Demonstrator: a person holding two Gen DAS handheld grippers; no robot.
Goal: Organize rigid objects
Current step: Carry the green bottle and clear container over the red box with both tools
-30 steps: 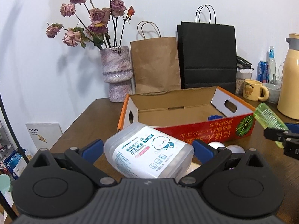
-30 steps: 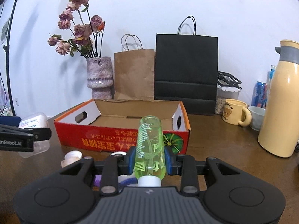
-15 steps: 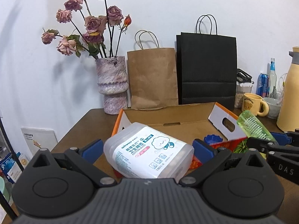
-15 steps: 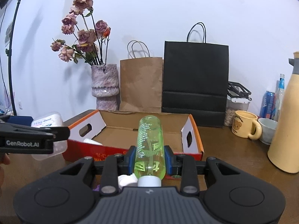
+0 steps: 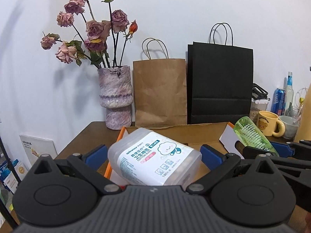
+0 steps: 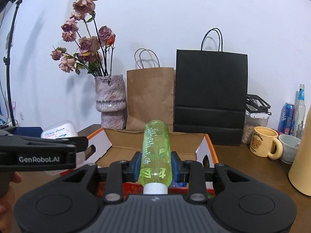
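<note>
My left gripper (image 5: 153, 153) is shut on a clear cotton-swab box (image 5: 155, 158) with a white label, held tilted above the near left corner of the cardboard box (image 5: 204, 134). My right gripper (image 6: 155, 164) is shut on a green plastic bottle (image 6: 156, 153), white cap toward the camera, over the near wall of the same open orange-and-red cardboard box (image 6: 155, 141). In the left wrist view the green bottle (image 5: 250, 134) and the right gripper appear at the right. In the right wrist view the swab box (image 6: 59, 130) and the left gripper's fingers (image 6: 44, 147) appear at the left.
On the brown table (image 6: 243, 163) a vase of dried roses (image 5: 114, 97), a brown paper bag (image 5: 160, 91) and a black paper bag (image 5: 220, 83) stand along the wall. A yellow mug (image 6: 265, 144), a white cup, a blue can and a tall beige flask (image 6: 302, 165) crowd the right.
Both grippers have risen and moved forward toward the cardboard box with their objects still held. The box now sits lower and closer in both views, under the held items.
</note>
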